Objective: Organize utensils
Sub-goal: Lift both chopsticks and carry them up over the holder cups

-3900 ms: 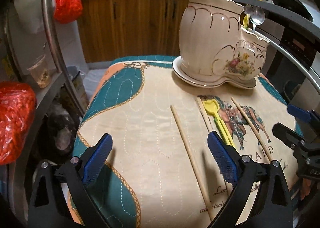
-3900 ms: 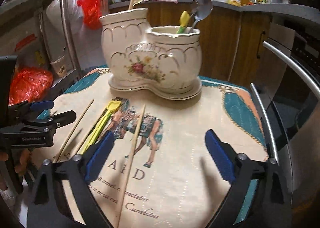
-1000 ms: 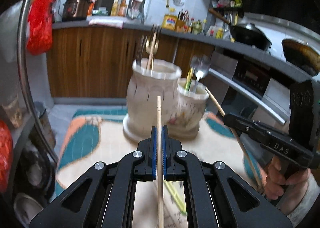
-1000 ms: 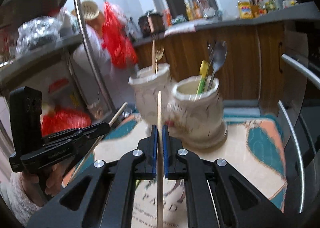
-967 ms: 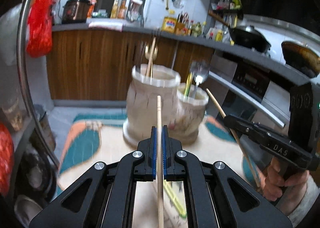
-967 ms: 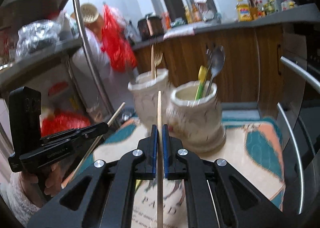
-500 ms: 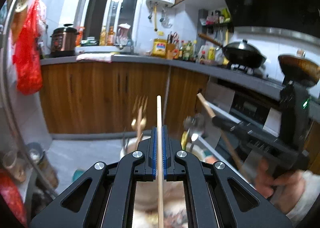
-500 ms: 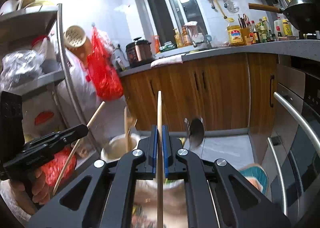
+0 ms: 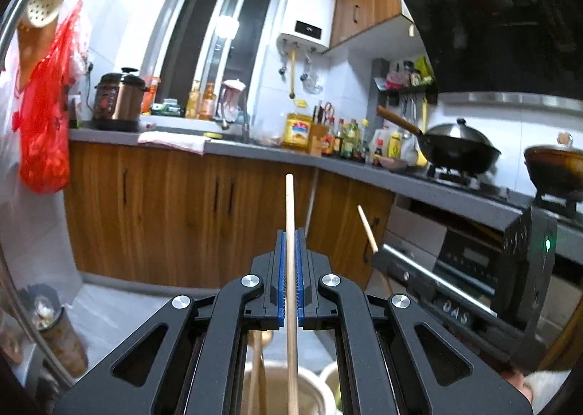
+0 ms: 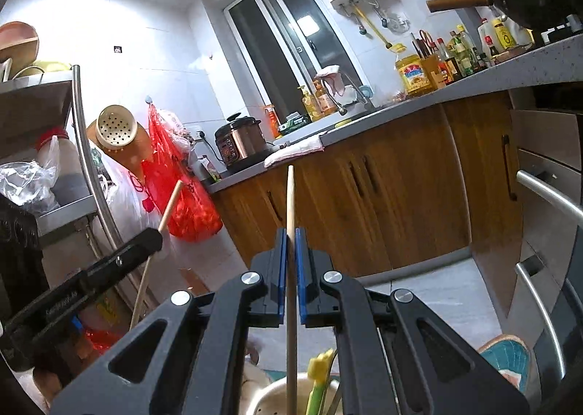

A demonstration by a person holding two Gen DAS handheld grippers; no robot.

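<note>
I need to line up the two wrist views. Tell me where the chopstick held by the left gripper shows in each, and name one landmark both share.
Left wrist view: the left gripper's chopstick runs up the centre, clamped between the blue pads of the left gripper.
Right wrist view: it slants at left, sticking out of that gripper.
Shared landmark: the copper rice cooker on the counter.

Chopstick (image 9: 289,203) in left tongs (image 9: 290,243), above holder (image 9: 277,393).
</note>
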